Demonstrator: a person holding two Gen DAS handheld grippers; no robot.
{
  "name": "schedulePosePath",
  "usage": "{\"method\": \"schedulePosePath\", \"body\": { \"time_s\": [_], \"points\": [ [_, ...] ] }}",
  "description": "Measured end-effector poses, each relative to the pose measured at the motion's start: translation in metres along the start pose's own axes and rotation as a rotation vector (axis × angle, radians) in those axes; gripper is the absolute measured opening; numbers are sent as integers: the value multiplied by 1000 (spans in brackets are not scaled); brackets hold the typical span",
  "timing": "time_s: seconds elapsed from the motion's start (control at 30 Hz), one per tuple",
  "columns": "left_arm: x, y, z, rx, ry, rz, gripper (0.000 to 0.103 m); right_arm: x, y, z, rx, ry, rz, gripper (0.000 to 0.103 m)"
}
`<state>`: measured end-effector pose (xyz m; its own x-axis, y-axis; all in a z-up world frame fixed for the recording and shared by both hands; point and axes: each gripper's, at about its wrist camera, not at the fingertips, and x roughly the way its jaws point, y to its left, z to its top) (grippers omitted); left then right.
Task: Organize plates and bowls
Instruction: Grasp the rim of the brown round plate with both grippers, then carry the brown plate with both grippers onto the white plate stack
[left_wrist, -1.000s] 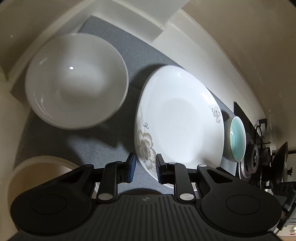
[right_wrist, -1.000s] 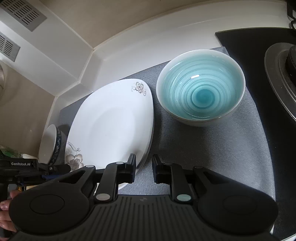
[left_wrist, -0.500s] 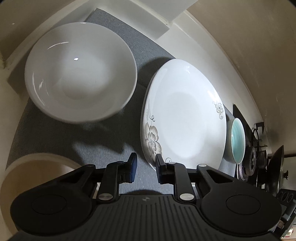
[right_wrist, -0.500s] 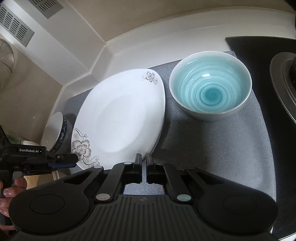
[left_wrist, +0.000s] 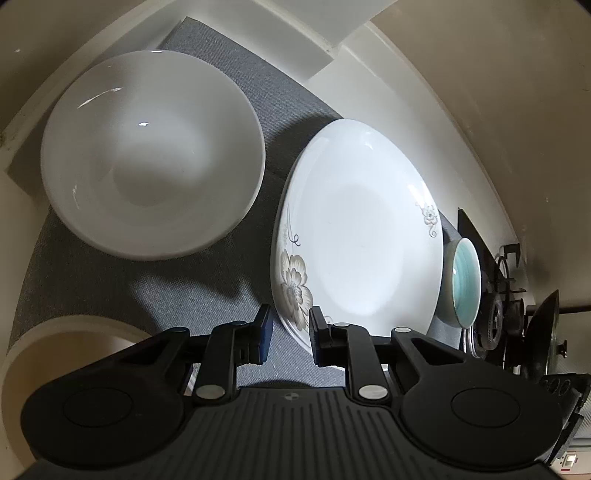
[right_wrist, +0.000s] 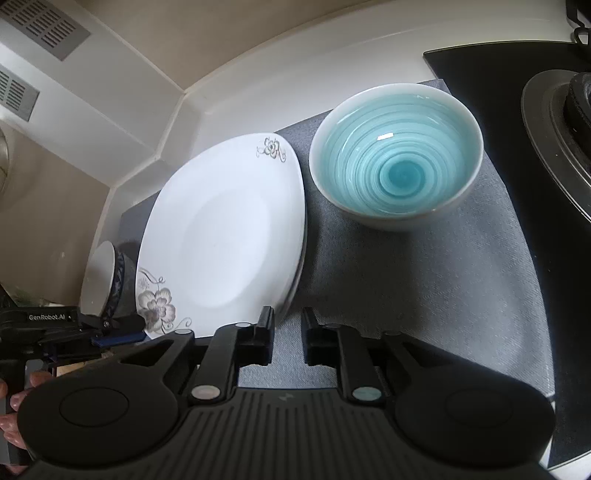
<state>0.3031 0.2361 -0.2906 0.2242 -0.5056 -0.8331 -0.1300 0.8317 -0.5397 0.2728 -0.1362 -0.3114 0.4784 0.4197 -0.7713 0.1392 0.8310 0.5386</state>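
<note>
Your left gripper (left_wrist: 291, 321) hovers over the near rim of the flowered plate (left_wrist: 362, 236), fingers slightly apart, nothing clamped between them; rim contact not clear. Your right gripper (right_wrist: 287, 325) hangs at the plate's other near corner, jaws opening, only grey mat (right_wrist: 436, 295) in the gap. The plate lies flat on the mat. White bowl (left_wrist: 151, 155) sits just left of the plate, apart from it. Teal bowl (right_wrist: 395, 155) sits just right of the plate, upright. Stove burner (right_wrist: 565, 122) lies beyond the teal bowl, further from the plate.
</note>
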Motion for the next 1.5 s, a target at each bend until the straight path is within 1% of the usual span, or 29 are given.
{"method": "schedulePosePath", "body": {
  "time_s": [0.07, 0.17, 0.27, 0.3, 0.33, 0.37, 0.47, 0.57, 0.6, 0.63, 0.67, 0.73, 0.77, 0.87, 1.0, 1.03, 1.1, 1.13, 1.17, 1.2, 1.23, 1.27, 1.3, 1.33, 1.37, 1.4, 1.43, 1.47, 1.5],
  "points": [
    [3, -2, 0, 5, 7, 13, 21, 2, 1, 2, -3, -1, 8, 22],
    [6, -6, -3, 16, 19, 31, 22, 4, 7, -1, -46, 13, -6, 21],
    [-1, -15, -12, 29, 11, 38, 22, -2, 10, -9, -61, 32, 7, 22],
    [-5, -20, -16, 44, 1, 41, 22, -4, 13, -13, -83, 38, 9, 24],
    [-8, -25, -20, 56, -7, 53, 22, -6, 17, -18, -116, 48, 7, 34],
    [-9, -30, -24, 68, -12, 71, 25, -6, 21, -25, -155, 63, 5, 44],
    [-14, -42, -38, 97, -29, 128, 36, -2, 37, -49, -266, 126, 29, 45],
    [-18, -48, -51, 115, -39, 171, 39, 7, 48, -71, -347, 183, 51, 45],
    [-19, -49, -55, 117, -36, 180, 39, 11, 50, -77, -365, 200, 54, 45],
    [-19, -50, -59, 117, -33, 192, 39, 15, 51, -82, -382, 207, 43, 37],
    [-17, -49, -62, 116, -30, 208, 39, 18, 51, -86, -401, 212, 22, 19],
    [-14, -52, -69, 124, -24, 236, 39, 17, 46, -88, -419, 187, -3, 5],
    [-13, -53, -74, 126, -24, 250, 39, 15, 43, -86, -417, 179, -11, 5],
    [-11, -53, -86, 127, -9, 270, 39, 0, 30, -75, -438, 125, -86, 5],
    [-7, -60, -102, 140, 8, 268, 44, -18, 10, -62, -393, 111, -71, 5],
    [-5, -62, -105, 147, 11, 273, 45, -21, 8, -60, -386, 107, -66, 8],
    [0, -67, -110, 164, 27, 293, 50, -27, 4, -58, -367, 108, -49, 8],
    [5, -69, -113, 179, 43, 305, 53, -29, 2, -58, -358, 114, -40, 11],
    [10, -70, -117, 188, 57, 322, 53, -31, -1, -60, -354, 120, -32, 18],
    [15, -70, -120, 182, 64, 337, 52, -33, -5, -62, -351, 127, -24, 21],
    [19, -69, -122, 172, 74, 343, 49, -33, -7, -64, -348, 135, -15, 28],
    [23, -65, -125, 159, 76, 349, 25, -29, -7, -66, -346, 145, -10, 32],
    [27, -61, -127, 129, 73, 373, 15, -27, -9, -69, -337, 159, -6, 33],
    [28, -59, -130, 110, 47, 389, 9, -25, -10, -72, -333, 172, 2, 35],
    [28, -60, -133, 120, 26, 391, 9, -23, -12, -75, -339, 172, 10, 36],
    [29, -61, -135, 128, 21, 399, 9, -23, -12, -77, -355, 154, 22, 36],
    [29, -62, -137, 119, 15, 405, 9, -23, -11, -78, -375, 147, 16, 27],
    [28, -63, -139, 102, 19, 403, 8, -21, -11, -79, -385, 159, 7, 11],
    [27, -65, -141, 97, 17, 402, 8, -23, -12, -79, -379, 151, 5, 10]
  ]
}}
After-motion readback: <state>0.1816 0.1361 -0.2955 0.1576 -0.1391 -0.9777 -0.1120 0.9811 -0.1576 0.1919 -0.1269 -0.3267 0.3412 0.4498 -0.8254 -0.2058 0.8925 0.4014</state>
